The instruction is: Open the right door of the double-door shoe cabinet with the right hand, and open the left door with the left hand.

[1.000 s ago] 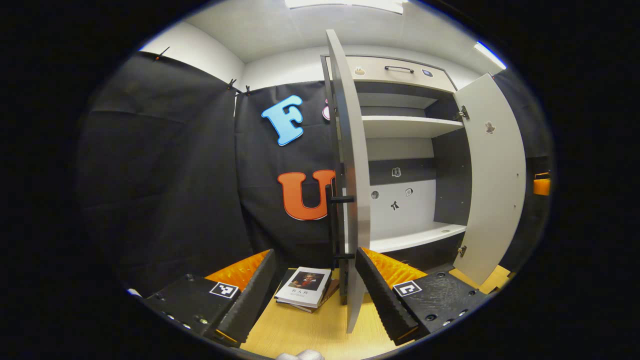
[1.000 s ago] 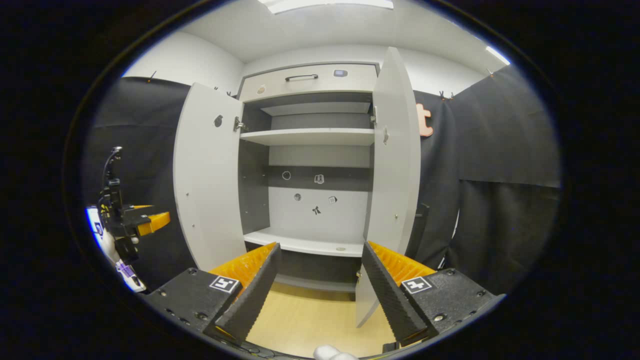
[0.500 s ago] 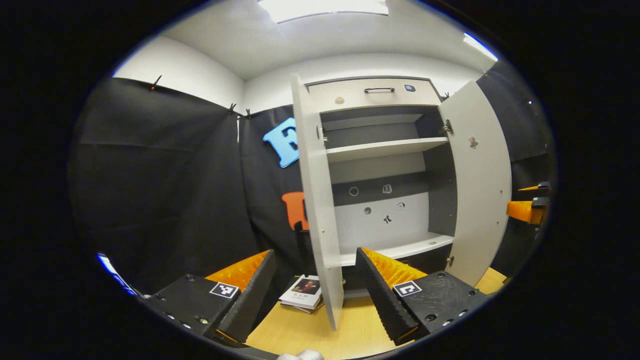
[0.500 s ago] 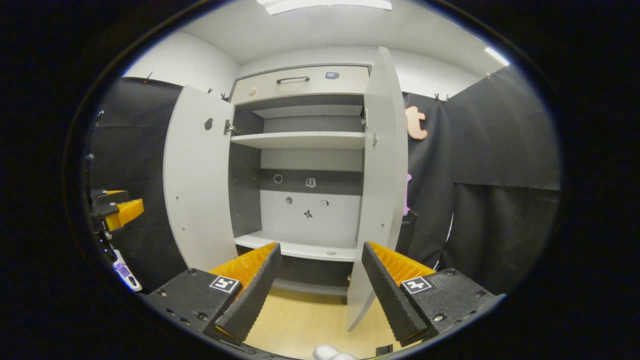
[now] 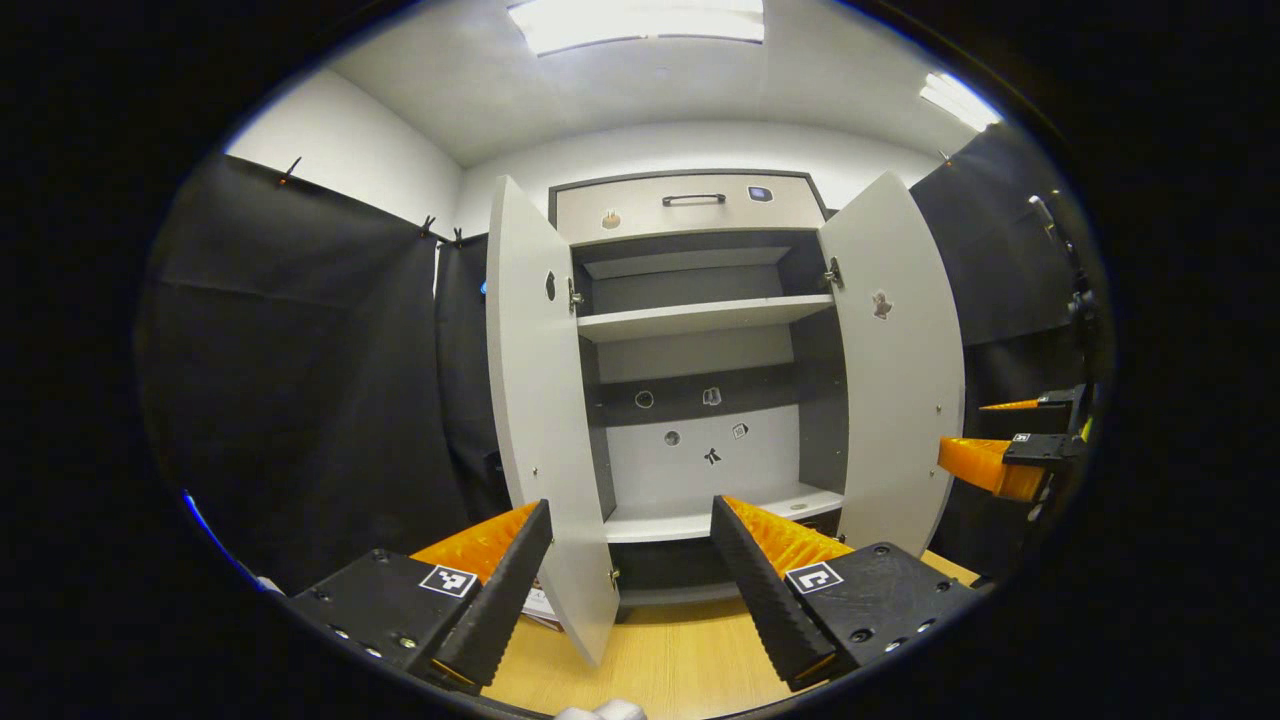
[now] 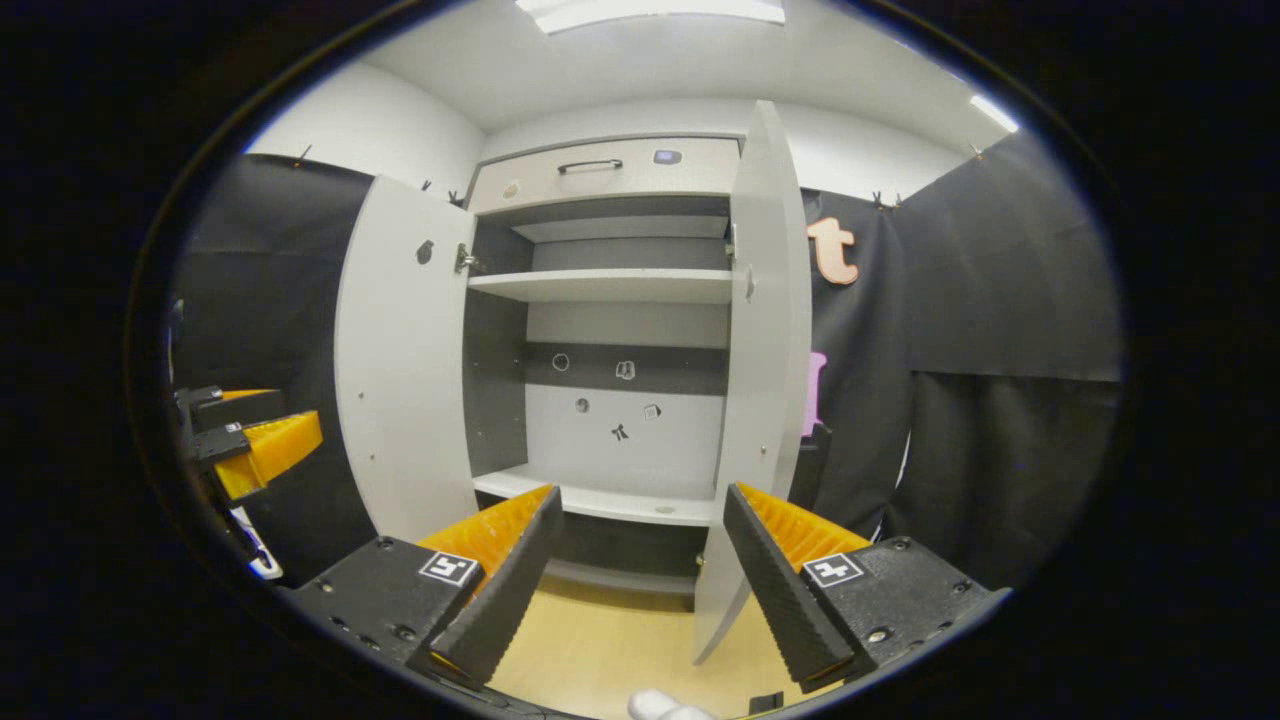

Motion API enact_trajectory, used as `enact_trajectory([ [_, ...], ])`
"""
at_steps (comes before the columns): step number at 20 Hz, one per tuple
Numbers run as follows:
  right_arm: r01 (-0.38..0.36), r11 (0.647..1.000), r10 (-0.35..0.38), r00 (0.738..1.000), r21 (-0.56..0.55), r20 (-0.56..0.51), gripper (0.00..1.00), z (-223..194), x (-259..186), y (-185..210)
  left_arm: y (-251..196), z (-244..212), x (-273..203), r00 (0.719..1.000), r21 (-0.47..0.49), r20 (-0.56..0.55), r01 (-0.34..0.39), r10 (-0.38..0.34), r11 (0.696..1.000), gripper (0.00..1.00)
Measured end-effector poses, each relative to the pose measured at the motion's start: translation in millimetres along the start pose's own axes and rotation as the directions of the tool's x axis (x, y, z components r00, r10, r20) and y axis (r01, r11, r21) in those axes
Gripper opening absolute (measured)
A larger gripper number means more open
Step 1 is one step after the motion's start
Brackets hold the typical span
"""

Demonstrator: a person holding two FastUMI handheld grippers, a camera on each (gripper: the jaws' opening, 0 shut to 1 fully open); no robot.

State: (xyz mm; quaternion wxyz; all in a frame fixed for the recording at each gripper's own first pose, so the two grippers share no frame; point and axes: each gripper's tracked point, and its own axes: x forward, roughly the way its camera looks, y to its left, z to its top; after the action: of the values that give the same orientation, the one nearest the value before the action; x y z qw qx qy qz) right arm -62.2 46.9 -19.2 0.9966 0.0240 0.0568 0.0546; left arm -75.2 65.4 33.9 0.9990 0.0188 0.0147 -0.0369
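Left tongs point(image 5: 630, 575): spread apart, empty.
Right tongs point(image 6: 640, 570): spread apart, empty.
Left door point(image 5: 540, 400): ajar.
Right door point(image 6: 765, 380): ajar; probably could get bumped shut by a withdrawing hand.

Both cabinet point(image 6: 610, 300) doors open; right tool point(image 6: 632, 575) apparently empty.

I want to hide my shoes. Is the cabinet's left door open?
Open. The left door swings out from the cabinet, baring its shelves.
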Motion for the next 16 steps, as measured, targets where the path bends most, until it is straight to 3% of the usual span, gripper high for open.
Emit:
enact_trajectory([
  [16,0.003,1.0,-0.003,1.0,-0.026,0.004,1.0,6.1,-5.9,-4.3,-2.4,-0.8,8.8,1.0,-0.028,0.007,0.004,-0.004,1.0,0.96],
])
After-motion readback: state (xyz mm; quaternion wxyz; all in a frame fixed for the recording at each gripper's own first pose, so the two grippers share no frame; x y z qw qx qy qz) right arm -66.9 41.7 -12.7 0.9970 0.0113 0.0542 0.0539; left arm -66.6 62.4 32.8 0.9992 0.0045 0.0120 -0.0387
